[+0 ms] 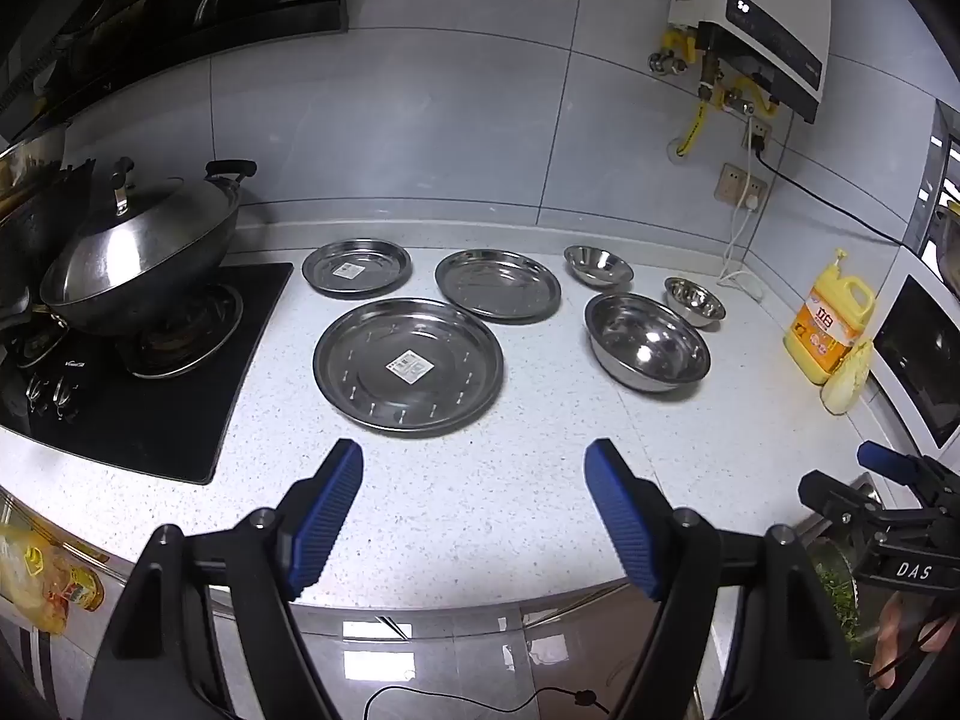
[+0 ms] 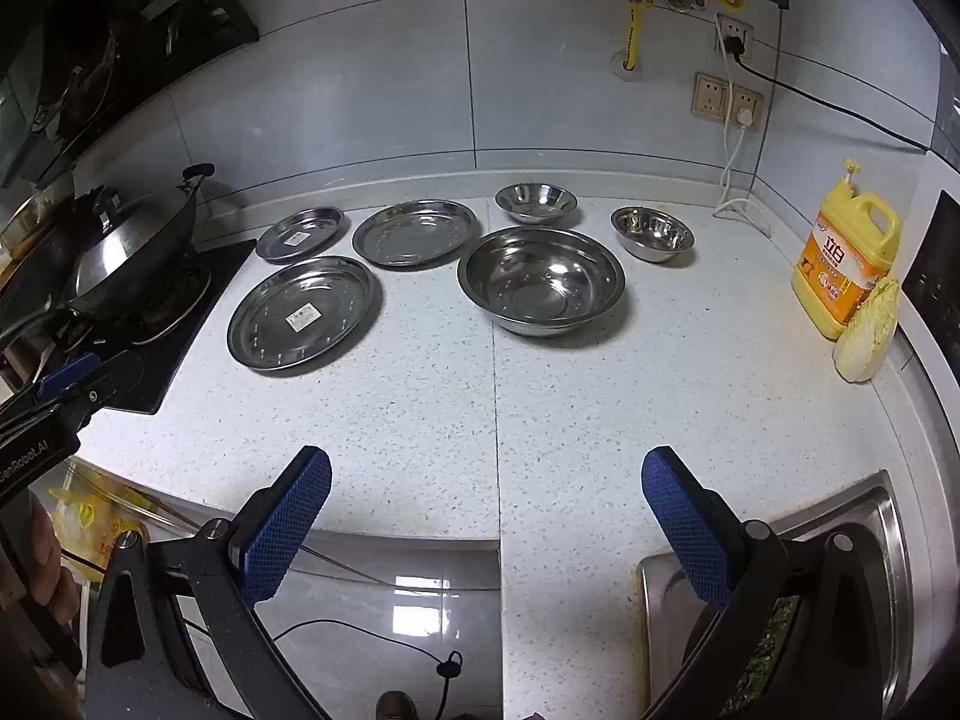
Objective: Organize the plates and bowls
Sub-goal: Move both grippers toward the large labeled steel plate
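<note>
Three steel plates lie on the white speckled counter: a large plate in front, a medium plate behind it, and a small plate at the back left. To their right stand a large bowl and two small bowls. My left gripper hovers open over the counter's front edge, short of the large plate. My right gripper is open too, well in front of the large bowl. Nothing is between either pair of fingers.
A lidded wok sits on the black gas hob at the left. A yellow detergent jug and a cabbage stand at the right by a microwave. A steel sink lies at the front right.
</note>
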